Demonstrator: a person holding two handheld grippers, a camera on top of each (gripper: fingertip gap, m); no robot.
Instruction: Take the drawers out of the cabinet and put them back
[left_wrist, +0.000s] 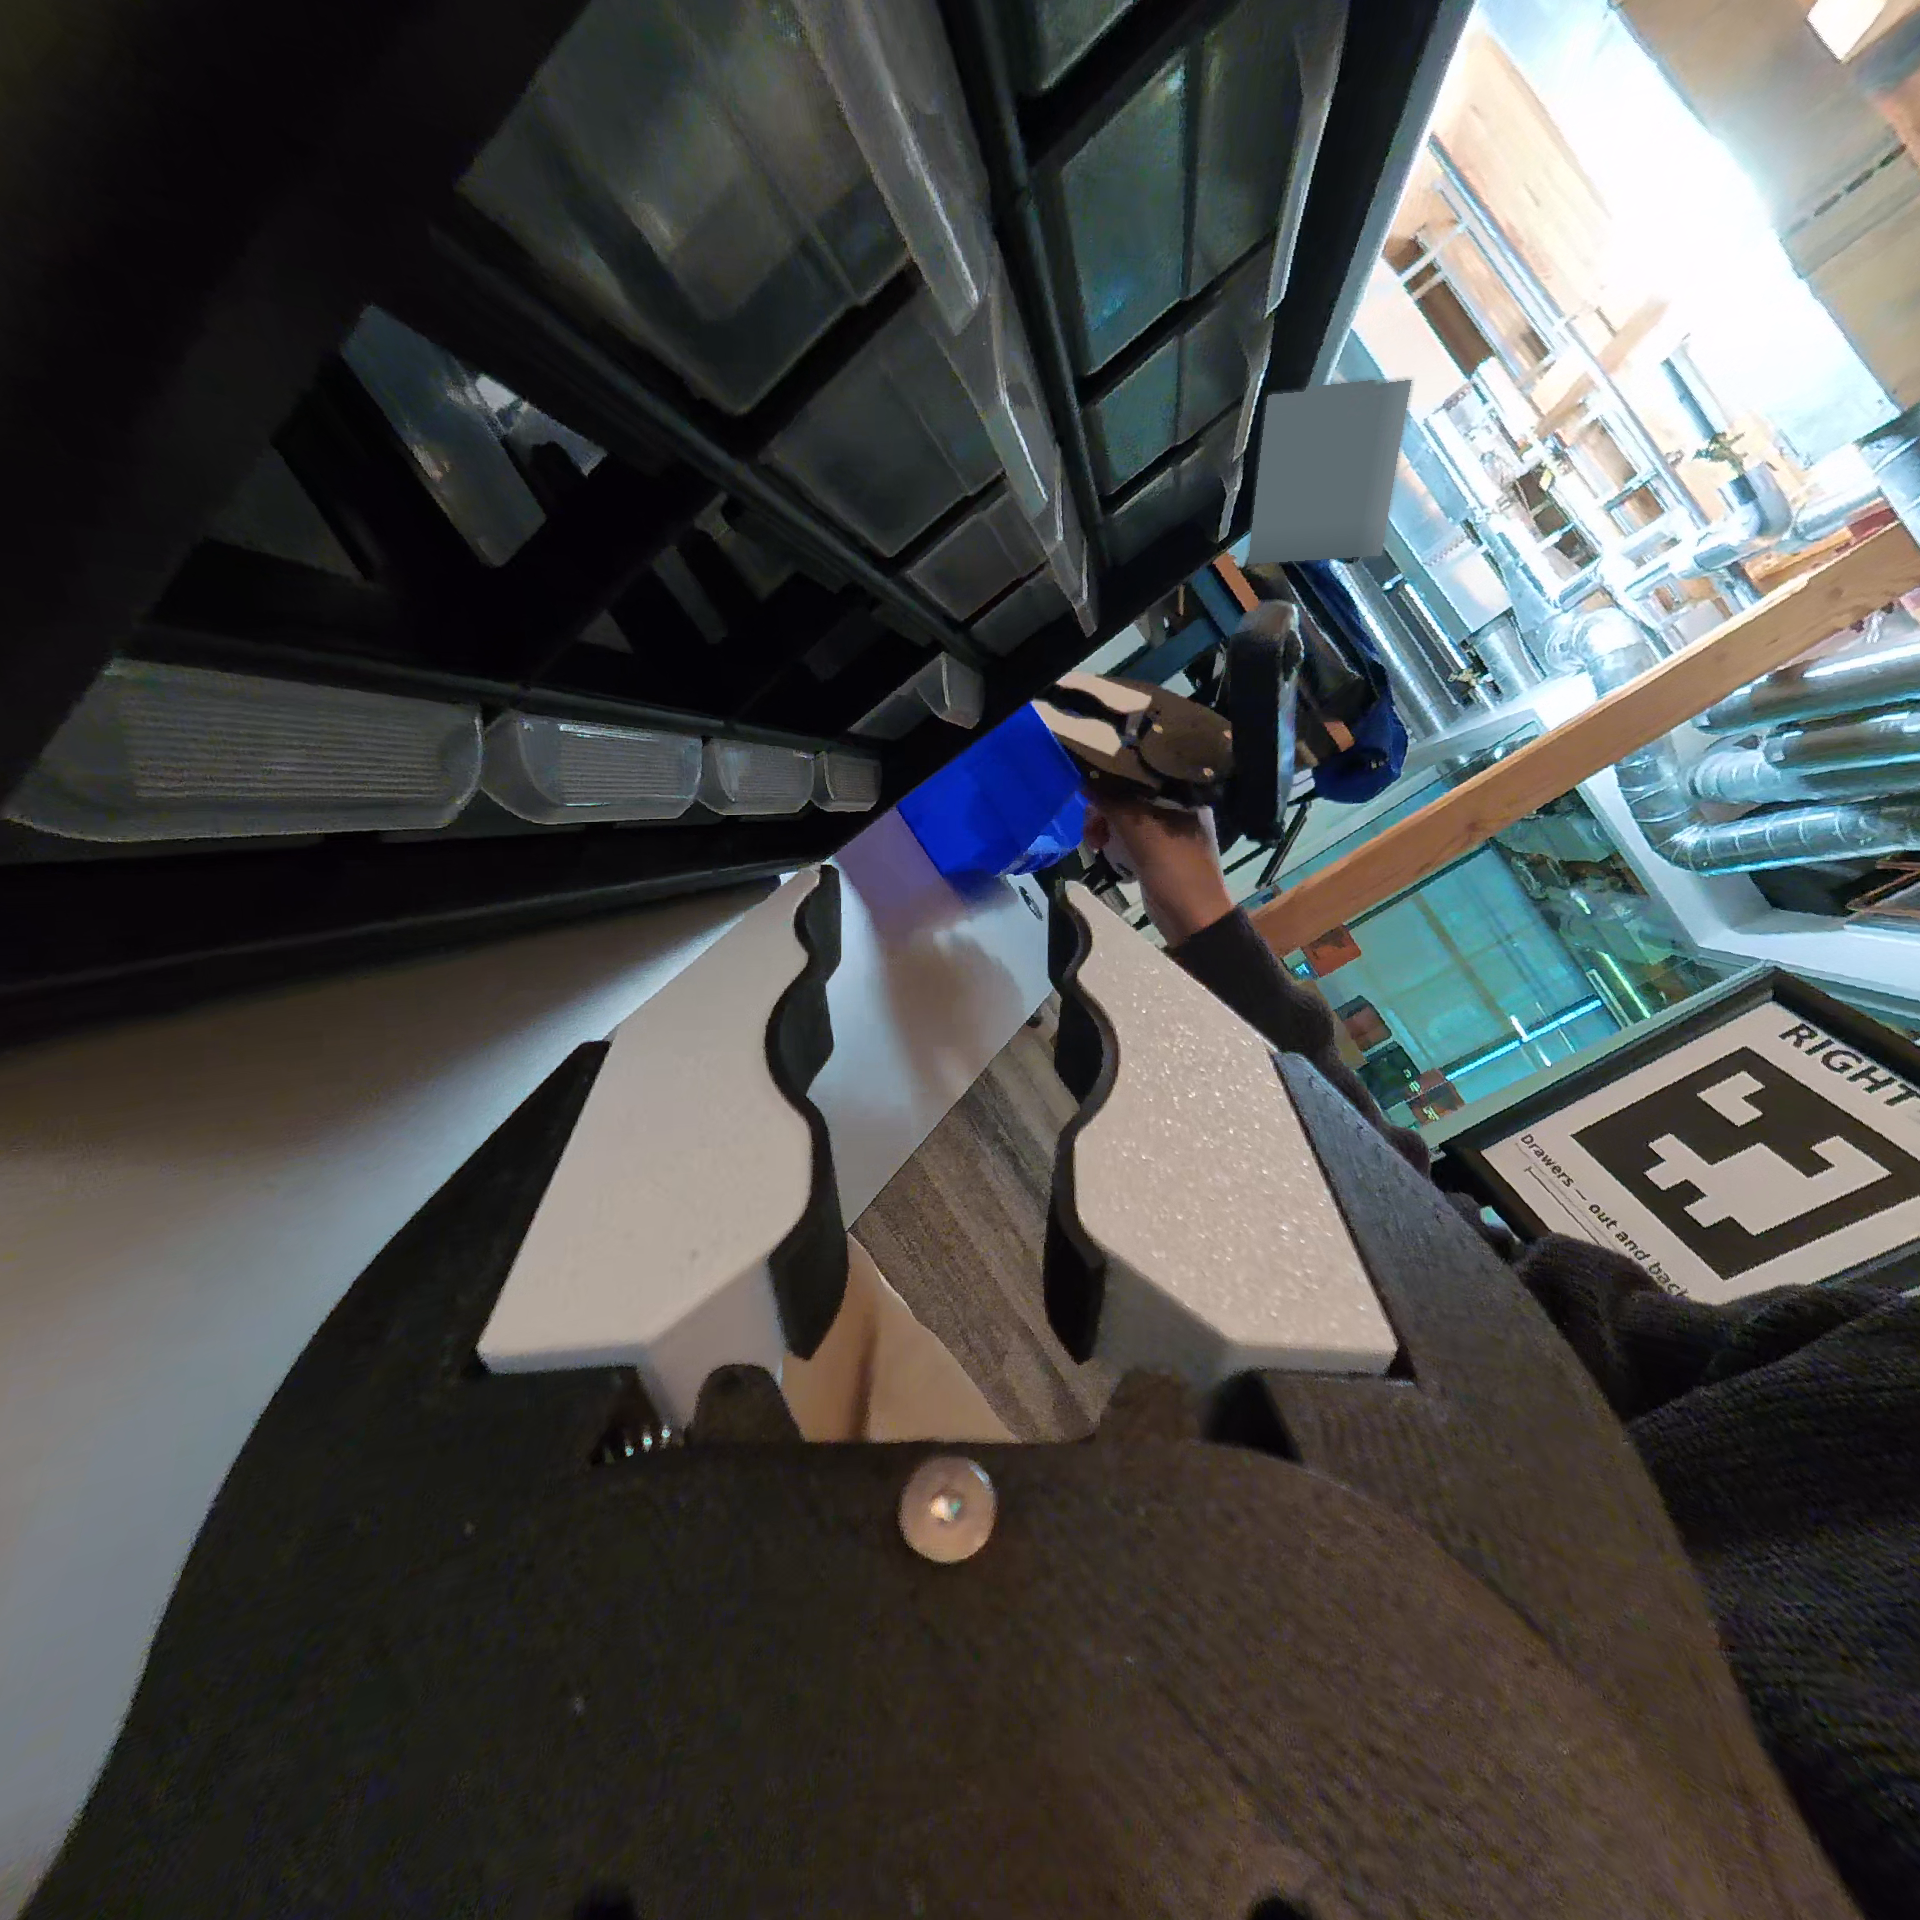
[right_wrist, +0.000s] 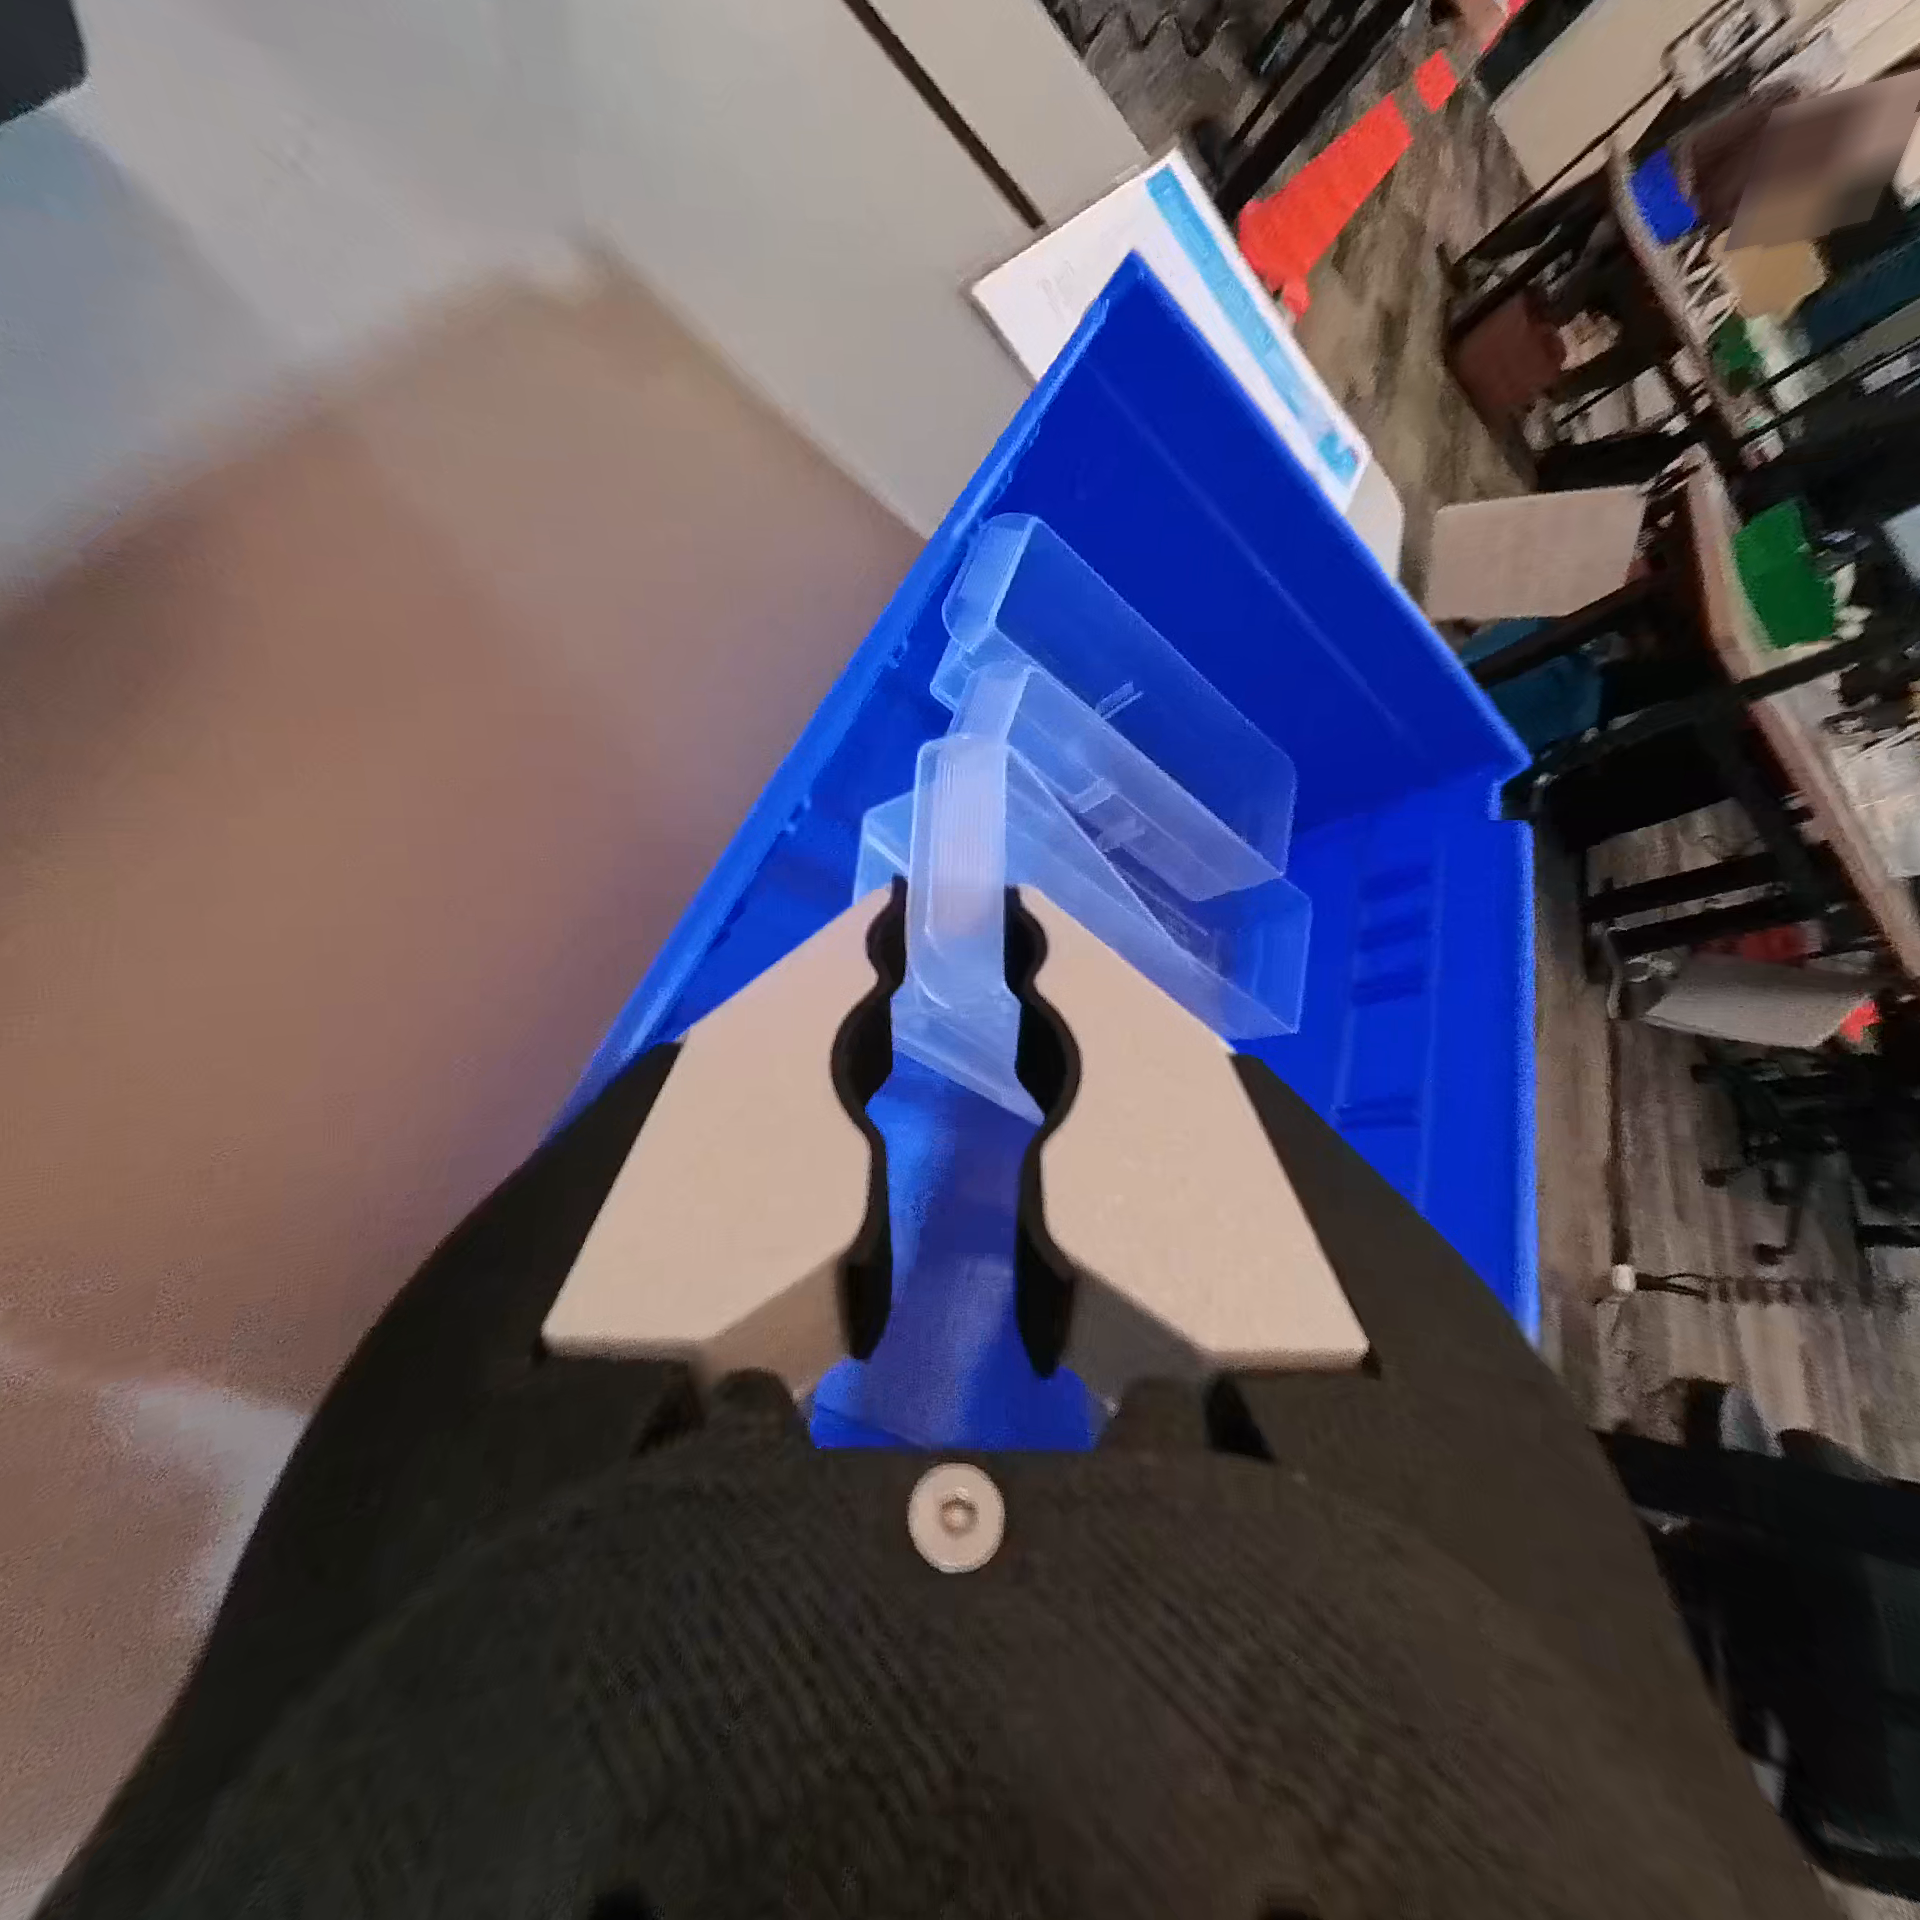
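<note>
The black cabinet (left_wrist: 312, 914) fills the upper left of the left wrist view, tilted. Clear drawers (left_wrist: 260, 748) sit in its bottom row, some slots above them (left_wrist: 644, 582) stand empty, and larger drawers (left_wrist: 727, 208) are higher up. My left gripper (left_wrist: 940, 894) is open and empty, low over the white table (left_wrist: 312, 1143) in front of the bottom row. My right gripper (right_wrist: 956, 904) is shut on the handle of a clear drawer (right_wrist: 1226, 966) inside the blue bin (right_wrist: 1195, 499). Two more clear drawers (right_wrist: 1143, 675) lie in the bin beyond it. The right gripper also shows far off in the left wrist view (left_wrist: 1132, 748), by the bin (left_wrist: 987, 821).
A framed sign with a black-and-white marker (left_wrist: 1745, 1153) stands to the right of my left gripper. A wooden beam (left_wrist: 1558, 769) and metal pipes are behind it. A white sheet (right_wrist: 1195, 239) lies past the bin. Chairs and cluttered tables (right_wrist: 1766, 623) stand on the right.
</note>
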